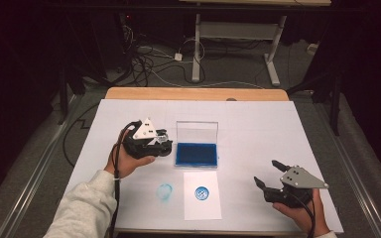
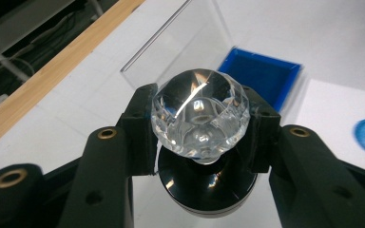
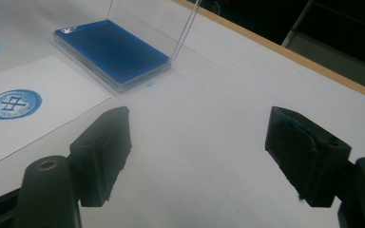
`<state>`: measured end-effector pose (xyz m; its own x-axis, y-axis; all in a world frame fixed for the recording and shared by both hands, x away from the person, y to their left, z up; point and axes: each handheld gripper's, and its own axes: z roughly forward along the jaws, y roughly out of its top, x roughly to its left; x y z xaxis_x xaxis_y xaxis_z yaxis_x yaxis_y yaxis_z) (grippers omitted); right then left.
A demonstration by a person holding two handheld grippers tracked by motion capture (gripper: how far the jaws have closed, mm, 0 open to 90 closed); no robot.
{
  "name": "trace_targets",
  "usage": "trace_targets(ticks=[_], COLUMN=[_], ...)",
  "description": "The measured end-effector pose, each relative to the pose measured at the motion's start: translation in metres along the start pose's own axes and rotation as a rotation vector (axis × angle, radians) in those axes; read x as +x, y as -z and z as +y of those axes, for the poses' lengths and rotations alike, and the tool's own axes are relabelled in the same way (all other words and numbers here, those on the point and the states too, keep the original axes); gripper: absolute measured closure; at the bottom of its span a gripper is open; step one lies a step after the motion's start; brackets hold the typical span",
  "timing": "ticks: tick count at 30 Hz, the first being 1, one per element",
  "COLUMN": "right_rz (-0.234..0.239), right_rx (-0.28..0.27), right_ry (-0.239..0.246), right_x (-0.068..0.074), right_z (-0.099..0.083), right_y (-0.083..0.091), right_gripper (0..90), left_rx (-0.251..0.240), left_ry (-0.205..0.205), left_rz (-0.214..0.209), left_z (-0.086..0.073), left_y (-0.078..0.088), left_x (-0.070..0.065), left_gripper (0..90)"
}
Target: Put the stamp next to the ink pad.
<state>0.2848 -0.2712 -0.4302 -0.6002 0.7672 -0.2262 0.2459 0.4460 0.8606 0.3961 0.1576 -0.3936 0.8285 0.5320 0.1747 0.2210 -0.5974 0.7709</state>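
Currently: stamp [image 2: 200, 114], faceted clear knob on black round base, clamped at knob by left gripper [image 2: 200, 137] jaws, held above counter [image 1: 258, 119] beside open blue ink pad [image 1: 196, 153]. Judged rigid, light, slick on facets; best gripped across knob's widest girth. Right gripper [image 3: 197, 152] jaws apart, nothing held.

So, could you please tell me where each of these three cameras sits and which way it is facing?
High view: above the person's side, looking forward and down on the table; both hands, left gripper, right gripper.
Left gripper view: rides the left gripper, looking along its jaws, shut on the stamp.
Right gripper view: rides the right gripper, looking along its open jaws across the table.
Shared: all three show the ink pad and the printed paper.
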Motion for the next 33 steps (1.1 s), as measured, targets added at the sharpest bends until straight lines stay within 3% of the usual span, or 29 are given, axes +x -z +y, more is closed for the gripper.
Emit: trace_targets(ticks=[4, 10, 16, 26, 33], right_rz=[0.001, 0.008, 0.013, 0.015, 0.016], right_rx=[0.007, 0.012, 0.017, 0.024, 0.028], right_ry=[0.002, 0.003, 0.009, 0.010, 0.011], right_x=[0.001, 0.001, 0.002, 0.002, 0.003], right_z=[-0.001, -0.002, -0.002, -0.003, -0.003], right_y=[-0.001, -0.003, -0.004, -0.005, -0.006], right_gripper=[23.8, 23.9, 24.0, 24.0, 24.3], left_rx=[0.014, 0.040, 0.063, 0.120, 0.122], left_ry=[0.022, 0.021, 0.054, 0.065, 0.073], left_rz=[0.007, 0.026, 0.020, 0.028, 0.015], left_z=[-0.003, -0.004, -0.010, -0.021, -0.025], left_y=[-0.009, -0.021, -0.030, -0.046, -0.052], left_x=[0.006, 0.009, 0.015, 0.013, 0.010], left_gripper=[54.5, 54.4, 54.4, 54.4, 54.3])
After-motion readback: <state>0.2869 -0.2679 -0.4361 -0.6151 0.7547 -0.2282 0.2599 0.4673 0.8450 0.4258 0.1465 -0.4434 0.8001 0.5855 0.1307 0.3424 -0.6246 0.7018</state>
